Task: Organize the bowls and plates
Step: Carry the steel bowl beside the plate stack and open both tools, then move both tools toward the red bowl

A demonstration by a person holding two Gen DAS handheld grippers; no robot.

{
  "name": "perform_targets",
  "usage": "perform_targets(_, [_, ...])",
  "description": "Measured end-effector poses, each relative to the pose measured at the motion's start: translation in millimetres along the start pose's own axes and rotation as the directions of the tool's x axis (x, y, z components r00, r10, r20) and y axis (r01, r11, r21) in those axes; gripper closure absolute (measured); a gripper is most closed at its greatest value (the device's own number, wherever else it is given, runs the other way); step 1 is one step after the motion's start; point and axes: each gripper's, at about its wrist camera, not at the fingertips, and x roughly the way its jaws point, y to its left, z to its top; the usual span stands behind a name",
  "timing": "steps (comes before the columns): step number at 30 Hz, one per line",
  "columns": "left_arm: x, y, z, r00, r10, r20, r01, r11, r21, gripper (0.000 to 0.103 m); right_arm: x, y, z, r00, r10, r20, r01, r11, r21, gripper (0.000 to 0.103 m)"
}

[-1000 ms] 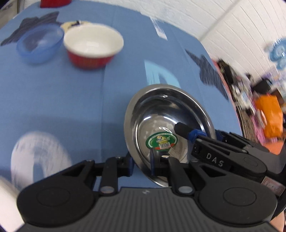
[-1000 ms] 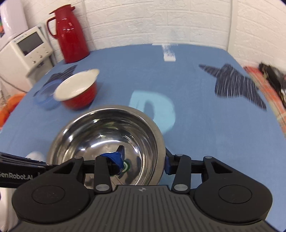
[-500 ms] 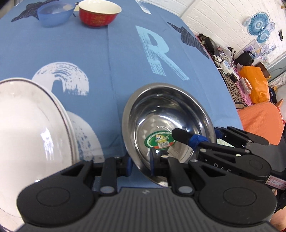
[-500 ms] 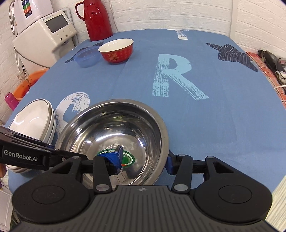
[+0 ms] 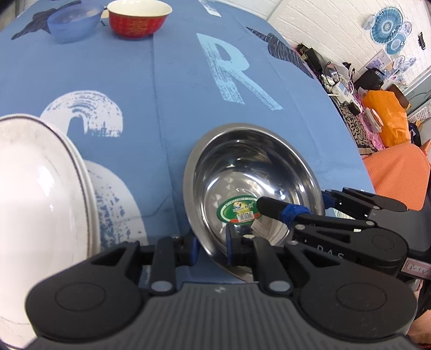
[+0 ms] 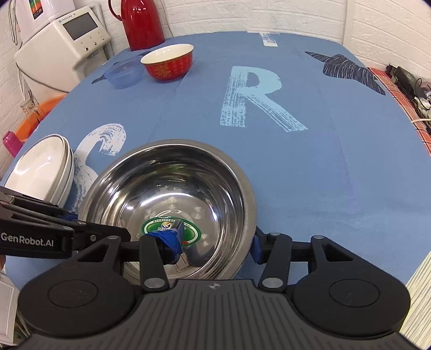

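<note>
A blue printed cloth covers the bench (image 6: 309, 167) in a white-brick room. Low in the frame, the left hand-held gripper (image 5: 211, 246) and right hand-held gripper (image 6: 216, 243) each pinch opposite rims of a steel bowl (image 6: 172, 188) with a green sticker. At lower left sit stacked white plates (image 6: 43, 172). Toward the upper left, a red bowl (image 6: 168, 63) and blue plastic bowl (image 6: 124, 74) stand before a red thermos (image 6: 141, 23).

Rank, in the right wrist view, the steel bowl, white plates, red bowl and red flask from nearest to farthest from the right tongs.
1. Steel bowl: its rim sits between the right tongs.
2. White plates: stacked at the left.
3. Red bowl: far left of centre, beside a blue bowl.
4. Red flask: at the table's back edge.
</note>
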Motion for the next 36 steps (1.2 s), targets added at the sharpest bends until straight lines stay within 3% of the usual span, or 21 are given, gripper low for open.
perform_targets(3, [-1.2,2.6,-2.0,1.000,-0.016,0.009,0.016,1.000,-0.019,0.088,-0.2,0.0,-3.0,1.000,0.019,-0.011,-0.019,1.000,-0.007,0.067])
perform_targets(5, [-3.3,3.8,-0.8,0.999,-0.035,0.005,0.035,0.999,-0.030,0.047,-0.2,1.7,-2.1,1.000,0.019,-0.014,-0.019,1.000,-0.007,0.067])
perform_targets(16, [-63.0,17.5,0.5,0.991,-0.070,0.117,0.071,0.998,0.004,0.047,-34.9,-17.3,7.0,0.996,-0.007,0.090,0.000,0.997,0.083,0.069])
perform_targets(21, [-86.5,46.8,29.0,0.981,0.009,0.195,0.000,0.999,-0.044,0.046,-36.0,-16.1,27.4,0.993,0.002,0.119,-0.015,0.994,0.107,0.069])
perform_targets(24, [-85.4,64.6,53.1,0.983,0.064,0.171,-0.052,0.996,-0.072,0.043,-29.3,-10.2,48.0,0.991,0.026,0.133,-0.040,0.994,0.103,0.068])
perform_targets(26, [-83.1,80.5,69.4,0.981,0.043,0.191,-0.020,0.992,-0.124,0.043,-19.2,-5.3,65.7,0.991,0.036,0.128,-0.048,0.995,0.088,0.068])
perform_targets(31, [-61.0,104.0,128.2,0.966,0.033,0.255,0.039,0.961,-0.272,0.043,16.1,0.2,125.3,0.994,0.046,0.099,-0.054,0.995,0.079,0.068])
perform_targets(36, [-22.6,123.4,181.7,0.963,0.057,0.264,0.071,0.890,-0.451,0.043,60.5,12.6,196.8,0.995,0.020,0.098,-0.025,0.998,0.052,0.068])
